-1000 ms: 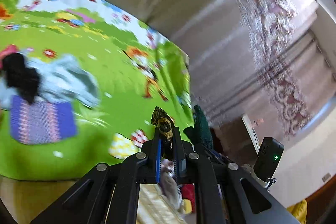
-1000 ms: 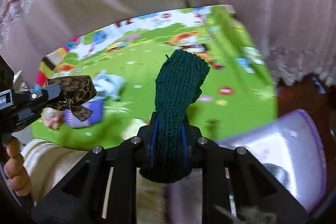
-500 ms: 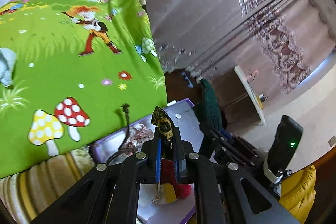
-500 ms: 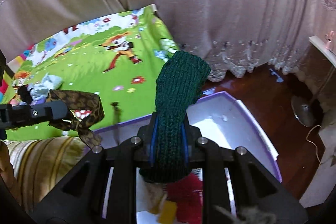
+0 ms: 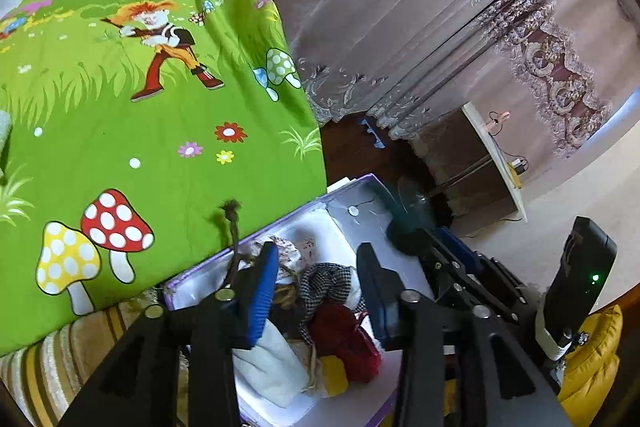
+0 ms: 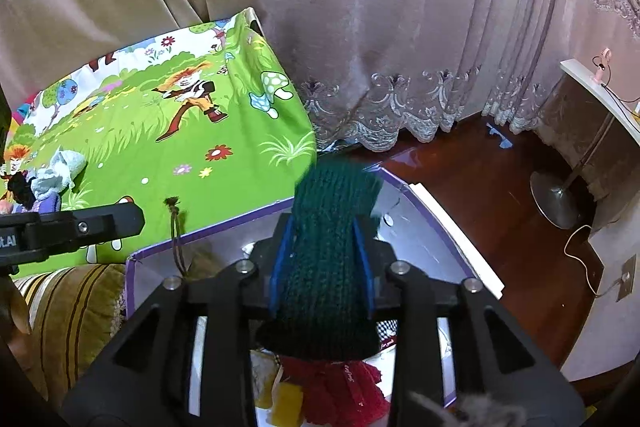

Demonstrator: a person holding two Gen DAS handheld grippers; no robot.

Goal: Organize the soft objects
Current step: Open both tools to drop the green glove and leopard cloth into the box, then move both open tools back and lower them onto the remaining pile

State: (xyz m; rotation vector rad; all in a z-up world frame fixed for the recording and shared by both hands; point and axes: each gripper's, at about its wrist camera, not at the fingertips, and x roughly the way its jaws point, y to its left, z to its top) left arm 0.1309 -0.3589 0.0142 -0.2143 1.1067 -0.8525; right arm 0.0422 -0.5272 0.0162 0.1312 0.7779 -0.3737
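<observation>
Since half a second ago: left gripper now spread wide with nothing between the fingers, where a brown patterned scrap was pinched before. Can't pick that scrap out in the pile now.

Biggest thing around: green cartoon blanket on the bed, with a few soft bits left at its far end. Next down, white box with purple edging, parked just beside the bed and already holding a red knit piece, checked cloth and something white. Dark cord draped over the box rim onto the blanket.

Right gripper pinching a dark green knit piece, hanging over the box.

Probably best to get low over the pile before letting go, well inside the walls and away from that cord, then lift straight up so no yarn snags on the pads.
</observation>
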